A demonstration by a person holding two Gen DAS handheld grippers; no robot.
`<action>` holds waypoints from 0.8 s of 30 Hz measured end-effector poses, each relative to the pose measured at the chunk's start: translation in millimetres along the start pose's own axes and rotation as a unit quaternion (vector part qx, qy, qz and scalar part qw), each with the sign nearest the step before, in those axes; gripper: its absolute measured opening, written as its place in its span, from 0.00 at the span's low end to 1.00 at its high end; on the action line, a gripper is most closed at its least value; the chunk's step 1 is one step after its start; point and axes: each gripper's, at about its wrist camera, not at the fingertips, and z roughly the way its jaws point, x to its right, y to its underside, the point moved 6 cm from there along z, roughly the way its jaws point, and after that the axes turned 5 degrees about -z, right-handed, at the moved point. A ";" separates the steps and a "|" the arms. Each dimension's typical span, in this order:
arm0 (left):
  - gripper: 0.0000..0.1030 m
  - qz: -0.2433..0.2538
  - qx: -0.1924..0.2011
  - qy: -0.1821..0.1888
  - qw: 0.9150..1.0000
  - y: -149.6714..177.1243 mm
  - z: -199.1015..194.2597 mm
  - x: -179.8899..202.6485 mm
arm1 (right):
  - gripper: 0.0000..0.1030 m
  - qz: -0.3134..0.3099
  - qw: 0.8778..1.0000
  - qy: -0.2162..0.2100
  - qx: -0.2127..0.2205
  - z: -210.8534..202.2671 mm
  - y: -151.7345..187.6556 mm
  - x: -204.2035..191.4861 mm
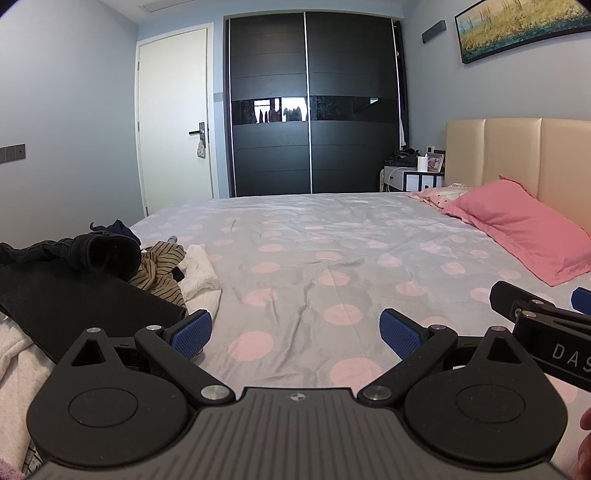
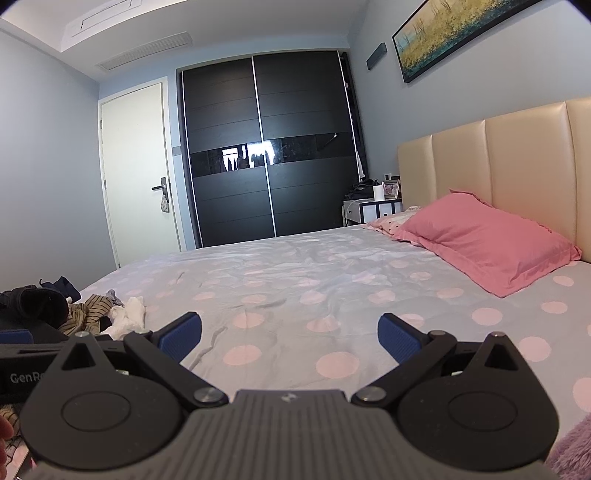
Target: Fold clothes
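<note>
Here we hold the left gripper (image 1: 295, 332) and right gripper (image 2: 290, 334), jaws apart and empty, over a polka-dot bedsheet (image 1: 332, 236) beside a clothes pile (image 1: 110, 266).

Open bedspread (image 1: 314, 258); clothes pile (image 1: 110, 266) left.

Grey sheet (image 1: 314, 236) with pink dots, pink pillow (image 1: 524, 229), black wardrobe (image 1: 314, 103).

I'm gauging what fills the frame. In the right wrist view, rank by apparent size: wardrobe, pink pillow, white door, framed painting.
1. Wardrobe
2. Pink pillow
3. White door, close to the pillow, so this order is unsure
4. Framed painting, cut off by the frame edge
</note>
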 end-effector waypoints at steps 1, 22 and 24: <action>0.97 0.000 0.000 0.000 1.000 0.2 -0.2 -0.2 | 1.00 0.000 1.000 0.000 0.000 0.2 -0.2 0.1; 0.97 -0.001 -0.012 0.001 1.000 4.2 3.0 -8.3 | 1.00 -0.002 1.000 -0.003 -0.010 1.3 0.1 -0.8; 0.97 0.000 -0.011 0.001 1.000 5.8 3.0 -8.8 | 1.00 -0.002 1.000 -0.003 -0.011 1.3 0.3 -1.4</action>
